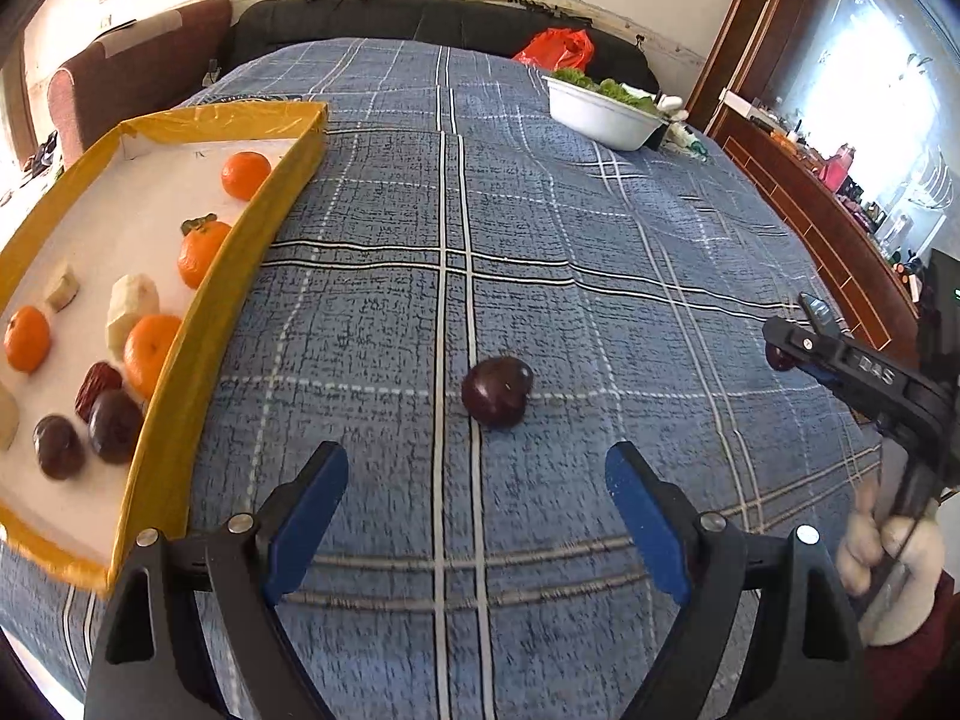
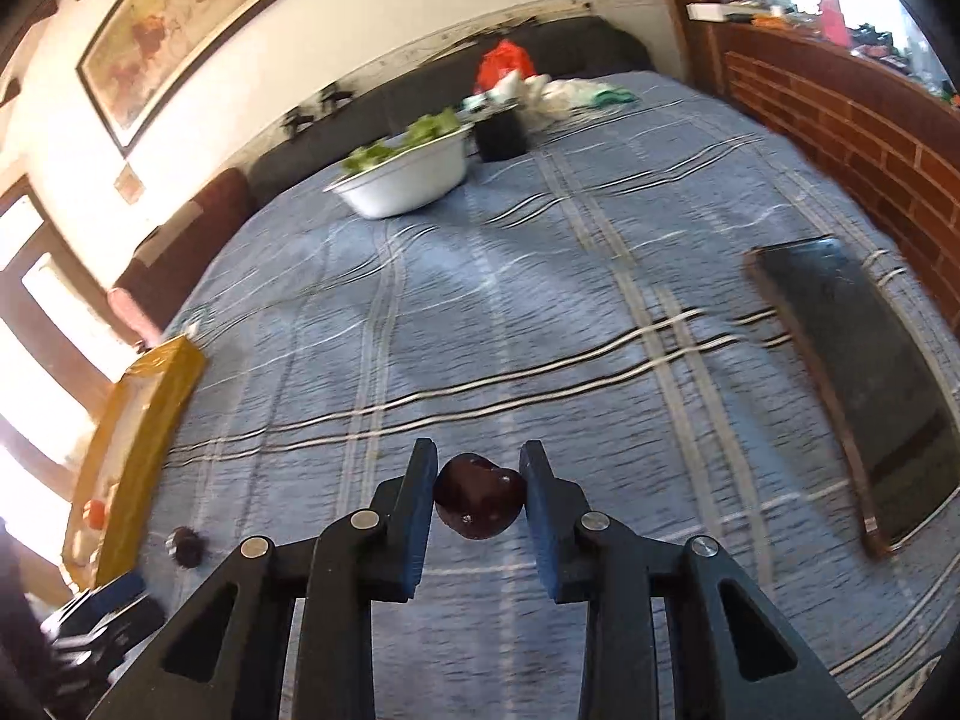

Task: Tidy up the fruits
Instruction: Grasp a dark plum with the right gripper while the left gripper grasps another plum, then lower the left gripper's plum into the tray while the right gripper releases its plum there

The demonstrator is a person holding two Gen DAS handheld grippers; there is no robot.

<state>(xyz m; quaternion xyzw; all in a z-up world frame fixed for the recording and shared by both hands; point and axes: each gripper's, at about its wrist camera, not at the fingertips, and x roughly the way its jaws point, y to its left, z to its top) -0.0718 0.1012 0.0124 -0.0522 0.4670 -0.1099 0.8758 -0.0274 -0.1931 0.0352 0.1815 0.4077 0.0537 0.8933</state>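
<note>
A dark plum (image 1: 497, 390) lies on the blue plaid cloth, just ahead of my open, empty left gripper (image 1: 477, 483). It also shows small in the right wrist view (image 2: 186, 546). My right gripper (image 2: 479, 483) is shut on a second dark plum (image 2: 479, 504) and holds it above the cloth; it shows at the right edge of the left wrist view (image 1: 786, 342). A yellow-rimmed tray (image 1: 198, 324) at the left holds several oranges (image 1: 245, 175), peeled banana pieces (image 1: 131, 309), a date and dark plums (image 1: 114, 425).
A white bowl of greens (image 1: 603, 111) stands at the far right of the table, with a red bag (image 1: 555, 48) behind it. A dark flat tray (image 2: 864, 372) lies right of my right gripper. A brick-patterned wall (image 2: 840, 120) borders the right side.
</note>
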